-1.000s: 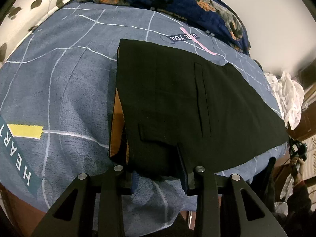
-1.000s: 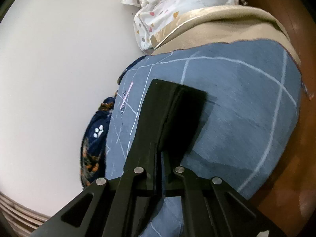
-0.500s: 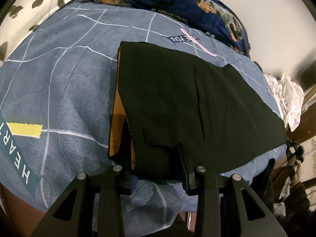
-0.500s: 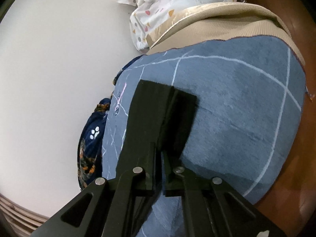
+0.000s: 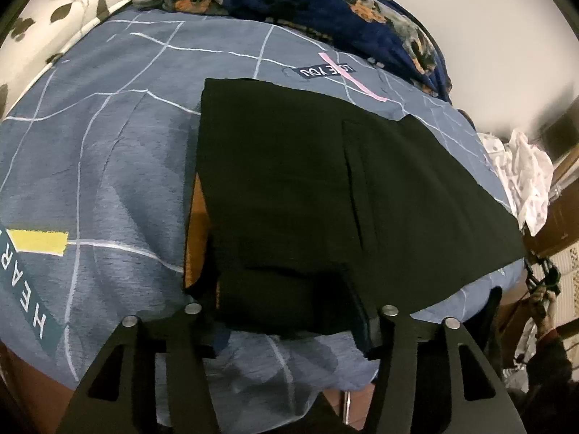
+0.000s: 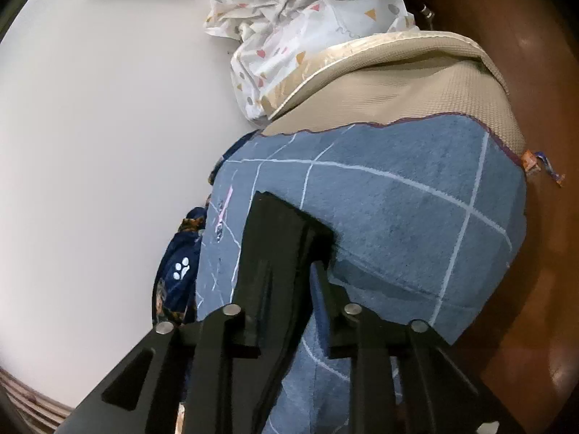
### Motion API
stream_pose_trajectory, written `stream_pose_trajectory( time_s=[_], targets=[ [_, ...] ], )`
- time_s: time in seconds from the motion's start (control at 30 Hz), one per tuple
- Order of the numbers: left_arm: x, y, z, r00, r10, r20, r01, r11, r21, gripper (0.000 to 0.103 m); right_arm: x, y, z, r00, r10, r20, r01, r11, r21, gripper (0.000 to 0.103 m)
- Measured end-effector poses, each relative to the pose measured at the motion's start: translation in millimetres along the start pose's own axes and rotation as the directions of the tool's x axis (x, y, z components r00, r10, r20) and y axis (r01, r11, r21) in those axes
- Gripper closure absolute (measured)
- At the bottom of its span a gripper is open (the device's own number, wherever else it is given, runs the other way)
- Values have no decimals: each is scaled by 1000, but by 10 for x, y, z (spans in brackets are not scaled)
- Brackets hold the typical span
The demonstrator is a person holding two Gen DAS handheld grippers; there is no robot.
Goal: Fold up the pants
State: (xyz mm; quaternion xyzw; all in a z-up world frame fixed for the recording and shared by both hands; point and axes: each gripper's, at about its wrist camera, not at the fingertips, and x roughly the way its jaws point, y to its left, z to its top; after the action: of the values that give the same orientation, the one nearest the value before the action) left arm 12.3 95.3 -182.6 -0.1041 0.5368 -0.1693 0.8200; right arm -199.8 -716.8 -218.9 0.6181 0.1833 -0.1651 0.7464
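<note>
The black pants [image 5: 307, 188] lie folded flat on the blue grid-print blanket [image 5: 90, 152], with an orange lining showing at their left edge. My left gripper [image 5: 282, 307] is at their near corner. Its jaws are opening, and the bunched corner lies loose between them. In the right wrist view the narrow end of the pants [image 6: 282, 231] rests on the blanket [image 6: 398, 217]. My right gripper [image 6: 289, 289] straddles that end with its jaws opening. The cloth lies against the left finger, and the blue pad [image 6: 320, 289] of the right finger stands off it.
A dark blue dog-print blanket [image 5: 325, 3] and a floral pillow [image 5: 54, 11] lie along the far side. A crumpled white patterned cloth [image 6: 300, 25] sits on the beige mattress [image 6: 398, 86] beyond the pants' end. A brown wooden bed frame [image 6: 542, 271] runs along the right.
Both grippers' jaws have spread apart. The pants' corner has dropped loose between the left fingers. The right gripper has shifted a little along the pants' end, which now lies free.
</note>
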Motion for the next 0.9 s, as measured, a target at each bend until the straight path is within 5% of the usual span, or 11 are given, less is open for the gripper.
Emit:
stream_pose_trajectory(
  time_s=[0.03, 0.27, 0.6, 0.7, 0.8, 0.9],
  targets=[
    [6, -29, -3, 1000, 7, -1, -7, 1000, 17, 45, 1, -3, 6, 1000, -12, 1, 12, 1000, 0, 56],
    [15, -80, -22, 1000, 9, 7, -9, 999, 38, 38, 52, 2, -8, 999, -6, 33, 5, 1000, 16, 52],
    [-1, 25, -1, 999, -48, 15, 48, 999, -22, 38, 476, 295, -89, 995, 3, -102, -14, 995, -103, 48],
    [-1, 26, 3, 999, -45, 14, 45, 999, -18, 38, 487, 346, -84, 996, -41, -78, 30, 989, -142, 58],
    [-2, 23, -1, 999, -46, 15, 46, 999, -17, 38, 549, 259, -25, 992, -89, -93, 76, 989, -129, 90],
    [-3, 21, -6, 999, -50, 19, 51, 999, -18, 38, 545, 226, 9, 990, -72, -120, 60, 993, -103, 91]
  ],
)
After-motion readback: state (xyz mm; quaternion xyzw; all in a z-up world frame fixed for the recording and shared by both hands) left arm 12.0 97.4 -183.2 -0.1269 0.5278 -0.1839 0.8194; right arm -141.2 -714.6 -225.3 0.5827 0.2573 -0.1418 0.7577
